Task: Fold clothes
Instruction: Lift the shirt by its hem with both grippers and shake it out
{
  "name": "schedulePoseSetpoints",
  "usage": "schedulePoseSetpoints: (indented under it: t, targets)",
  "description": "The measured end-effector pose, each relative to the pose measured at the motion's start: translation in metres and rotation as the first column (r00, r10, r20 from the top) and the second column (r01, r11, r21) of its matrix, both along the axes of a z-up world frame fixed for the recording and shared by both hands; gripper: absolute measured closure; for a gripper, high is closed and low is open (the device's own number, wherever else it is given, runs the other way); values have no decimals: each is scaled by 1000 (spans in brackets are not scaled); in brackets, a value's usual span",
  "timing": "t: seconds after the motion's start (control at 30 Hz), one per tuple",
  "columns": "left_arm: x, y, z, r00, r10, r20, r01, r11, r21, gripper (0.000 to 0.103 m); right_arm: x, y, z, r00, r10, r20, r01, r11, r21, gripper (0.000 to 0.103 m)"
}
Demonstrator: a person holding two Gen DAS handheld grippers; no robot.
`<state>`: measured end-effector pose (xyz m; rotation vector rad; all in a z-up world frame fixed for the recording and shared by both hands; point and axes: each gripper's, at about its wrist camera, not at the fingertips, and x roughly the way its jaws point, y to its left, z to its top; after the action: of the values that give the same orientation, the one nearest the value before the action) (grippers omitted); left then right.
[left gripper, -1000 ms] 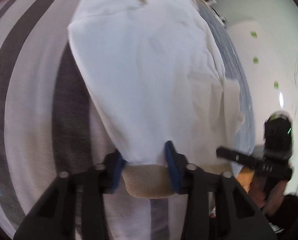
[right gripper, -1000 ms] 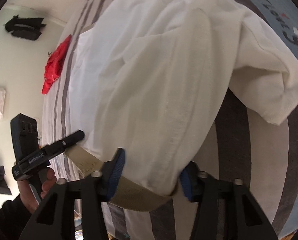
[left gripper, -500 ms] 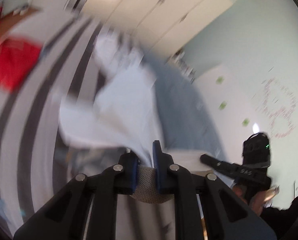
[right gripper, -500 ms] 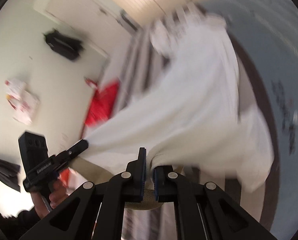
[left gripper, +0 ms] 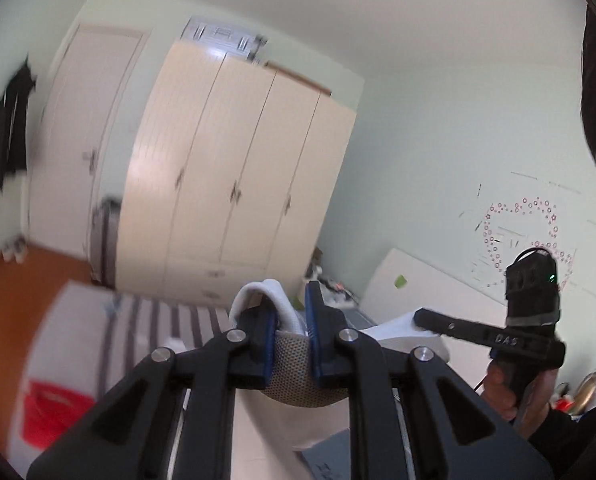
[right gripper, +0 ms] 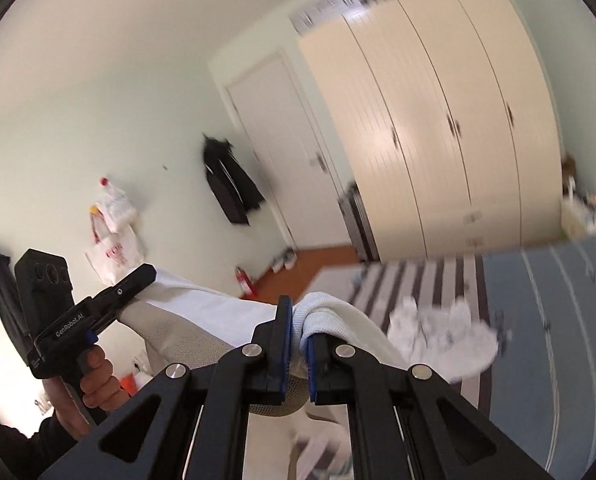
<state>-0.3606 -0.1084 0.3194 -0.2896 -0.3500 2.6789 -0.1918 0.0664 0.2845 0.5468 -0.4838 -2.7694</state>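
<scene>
A white garment (right gripper: 218, 308) with a beige mesh waistband (left gripper: 294, 368) hangs stretched in the air between both grippers. My left gripper (left gripper: 290, 320) is shut on one end of the waistband, with a loop of white cloth bulging over its fingers. My right gripper (right gripper: 298, 324) is shut on the other end. Each gripper also shows in the other's view, held in a hand: the right gripper (left gripper: 430, 318) with white cloth at its tip, and the left gripper (right gripper: 144, 276) likewise. The rest of the garment hangs below, mostly hidden by the grippers.
The striped grey and white bed (right gripper: 438, 276) lies below, with a blue sheet (right gripper: 546, 320), a crumpled white pile (right gripper: 442, 336) and a red garment (left gripper: 54, 412) on it. A cream wardrobe (left gripper: 234, 168), a door (right gripper: 282, 152) and a red fire extinguisher (right gripper: 244, 280) stand beyond.
Both grippers went from open around the waistband to shut on it. They then rose and tilted up, lifting the garment off the bed, so the views now face the room.
</scene>
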Motion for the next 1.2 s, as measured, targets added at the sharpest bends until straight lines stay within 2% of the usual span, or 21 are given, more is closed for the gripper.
schedulePoseSetpoints:
  t: [0.07,0.17,0.27,0.33,0.5,0.6,0.67,0.77,0.83,0.9,0.97,1.07,1.13,1.2]
  targets:
    - [-3,4,15,1000,13,-25,-14,1000,-21,91,2,-2,33,999,6,-44,-5,1000,22,97]
    - [-20,4,13,999,40,-8,-40,998,-43,91,0,-5,44,998,-7,-58,10,999,54,98]
    - [-58,0,-18,994,74,75,-70,996,-52,91,-28,-1,26,1000,-27,-12,28,998,55,98]
    - [-98,-4,-48,985,98,142,-92,995,-50,91,-53,3,9,999,-43,31,41,998,55,98]
    - [-196,-2,-114,952,170,256,-159,985,-64,92,-141,24,-45,985,-104,139,93,993,79,98]
    - [-250,4,-119,937,215,274,-199,976,-85,92,-193,34,-54,976,-164,140,145,979,141,99]
    - [-263,11,-94,947,223,230,-206,974,-95,93,-201,37,-34,980,-182,84,168,973,157,99]
    - [-264,20,-43,962,236,135,-220,968,-122,93,-213,42,-3,978,-207,0,203,963,178,99]
    - [-248,25,-14,973,222,65,-212,968,-136,93,-221,45,18,974,-221,-56,228,955,191,99]
    - [-227,28,2,981,191,22,-186,972,-146,93,-204,40,37,969,-217,-121,239,949,206,99]
    - [-199,30,0,988,155,18,-151,977,-149,93,-176,33,39,967,-207,-147,237,945,224,99]
    - [-150,32,-40,992,106,62,-96,983,-156,93,-129,17,19,972,-188,-143,220,941,258,99]
    - [-118,33,-86,987,85,138,-63,986,-155,93,-91,5,-17,981,-170,-98,191,941,278,99]
    - [-83,39,-150,966,80,247,-37,984,-173,93,-57,-5,-72,988,-157,-7,153,951,270,99]
